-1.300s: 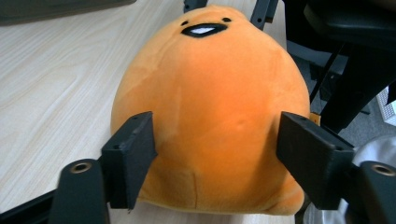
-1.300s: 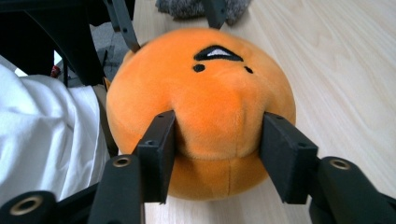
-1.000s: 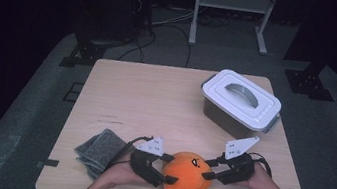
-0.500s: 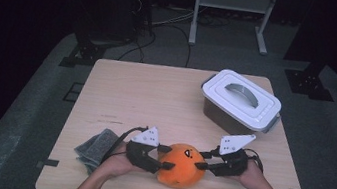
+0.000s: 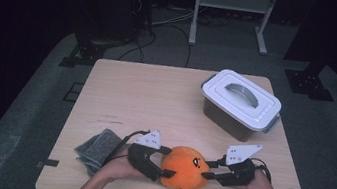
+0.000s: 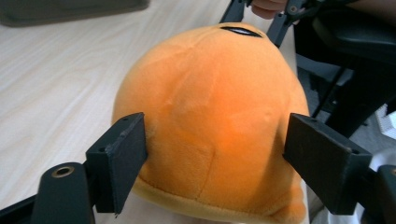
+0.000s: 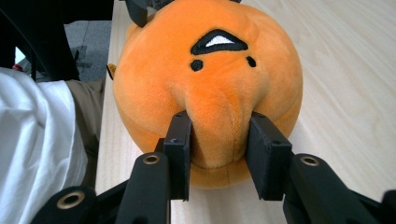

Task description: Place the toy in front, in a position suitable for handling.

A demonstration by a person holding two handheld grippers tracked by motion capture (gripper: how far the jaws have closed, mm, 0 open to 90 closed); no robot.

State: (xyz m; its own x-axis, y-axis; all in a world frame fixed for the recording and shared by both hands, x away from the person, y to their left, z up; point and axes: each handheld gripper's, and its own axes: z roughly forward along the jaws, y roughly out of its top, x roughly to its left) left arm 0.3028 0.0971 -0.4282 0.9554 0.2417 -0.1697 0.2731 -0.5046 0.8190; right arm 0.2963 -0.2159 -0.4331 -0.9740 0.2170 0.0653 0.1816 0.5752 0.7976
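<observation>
Sitting near the front edge of the counter [image 5: 156, 93], the orange plush [image 5: 185, 170] rests w/ its stitched face turned toward the right tongs [image 5: 209, 170]. Those tongs pinch a fold of the plush's fabric just under the face; in the right gripper view both black pads press into the bulge, squeezing it narrow betw. them. The left tongs [image 5: 164, 167] sit on the opposite side, straddling the plush's back: in the left gripper view one pad touches the fabric at the left, the other stands a bit clear at the right, so the jaws are spread around it, not clamping. They have just been opening, plush still betw. them. Vs. a sec ago, the plush and both hands have shifted slightly toward the counter's middle, away from the front edge; vs. half a sec ago, little diff. in placement. Just left of the left hand lies a grey folded cloth [image 5: 98, 147], near the front left corner. Well apart, at the far right of the counter, stands a grey lidded box [image 5: 240, 105] w/ handle on top, unchanged throughout.
</observation>
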